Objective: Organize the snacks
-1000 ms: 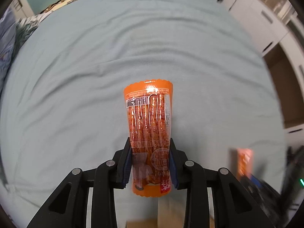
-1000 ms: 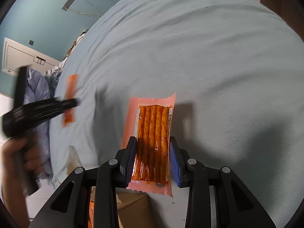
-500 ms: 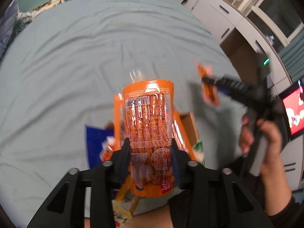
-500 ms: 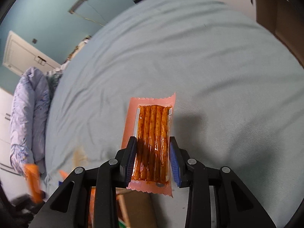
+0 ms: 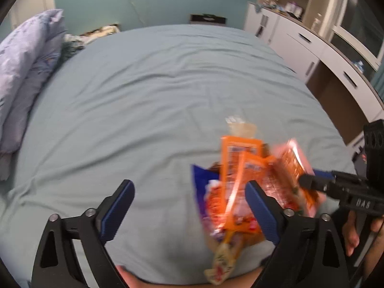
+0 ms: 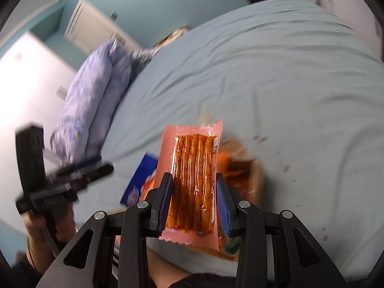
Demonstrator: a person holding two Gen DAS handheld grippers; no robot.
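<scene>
The left gripper stood wide open low in the left wrist frame, its blue-padded fingers spread with nothing between them but the pale blue bedsheet. Just right of centre, partly behind the right-hand finger, a blurred heap of snack packets lay together on the sheet: orange wrappers, a dark blue one at the heap's left edge, and a pale packet at the lower end. At the right edge of that frame the right gripper reached in over the heap, held by a hand. In the right wrist frame the right gripper was clamped on a pink packet of orange sticks, gripped by its long sides at lower centre, above the blurred heap showing behind it. The left gripper appeared blurred at the left edge. A lilac quilt lay bundled at the upper left of the left wrist frame, and white cabinets lined the upper right.
</scene>
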